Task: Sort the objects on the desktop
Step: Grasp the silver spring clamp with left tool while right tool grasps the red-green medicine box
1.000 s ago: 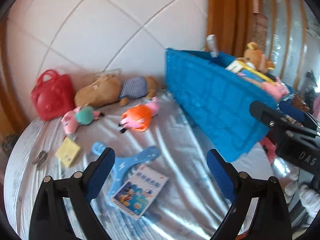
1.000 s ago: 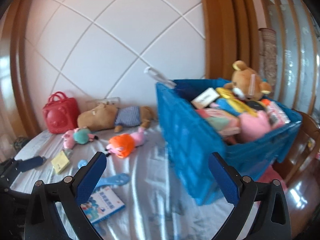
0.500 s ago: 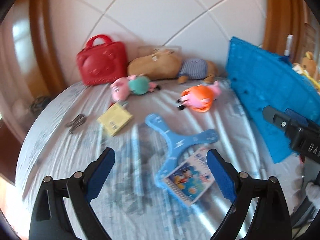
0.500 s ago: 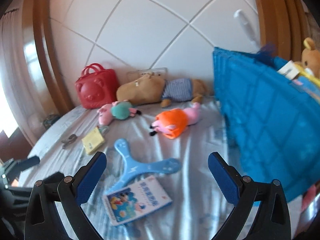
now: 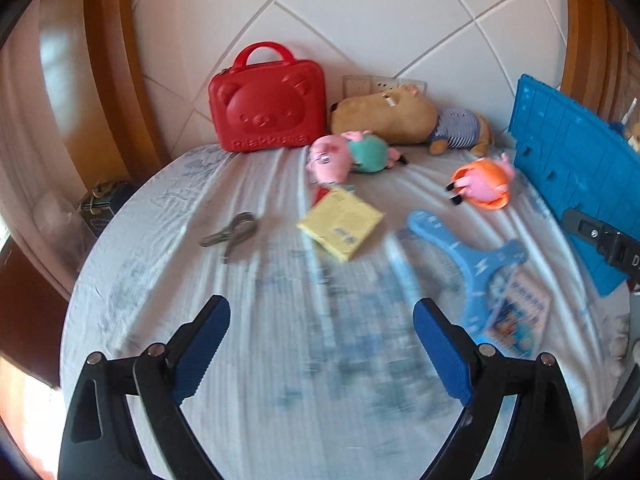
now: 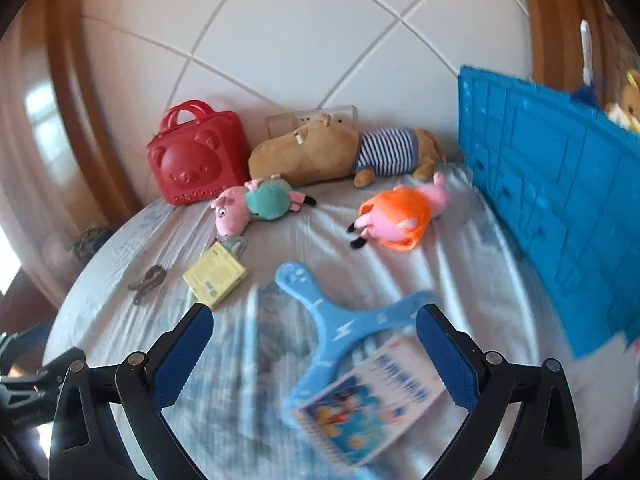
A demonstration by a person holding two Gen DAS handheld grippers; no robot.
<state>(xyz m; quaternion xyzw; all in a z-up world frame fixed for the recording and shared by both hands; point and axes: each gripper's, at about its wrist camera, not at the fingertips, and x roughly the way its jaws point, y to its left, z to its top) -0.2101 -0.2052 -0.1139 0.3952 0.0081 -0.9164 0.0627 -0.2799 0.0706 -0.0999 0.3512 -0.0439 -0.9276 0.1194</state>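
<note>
Plush toys (image 6: 394, 216): three; book (image 6: 368, 402): one

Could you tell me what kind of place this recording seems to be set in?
Probably a home, likely a child's room: plush toys such as the orange pig lie on a cloth-covered table beside a red bear case and a blue crate.

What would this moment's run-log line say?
phase: approach | left gripper: jaws open, empty | right gripper: jaws open, empty, over picture book | blue crate: already holds toys
</note>
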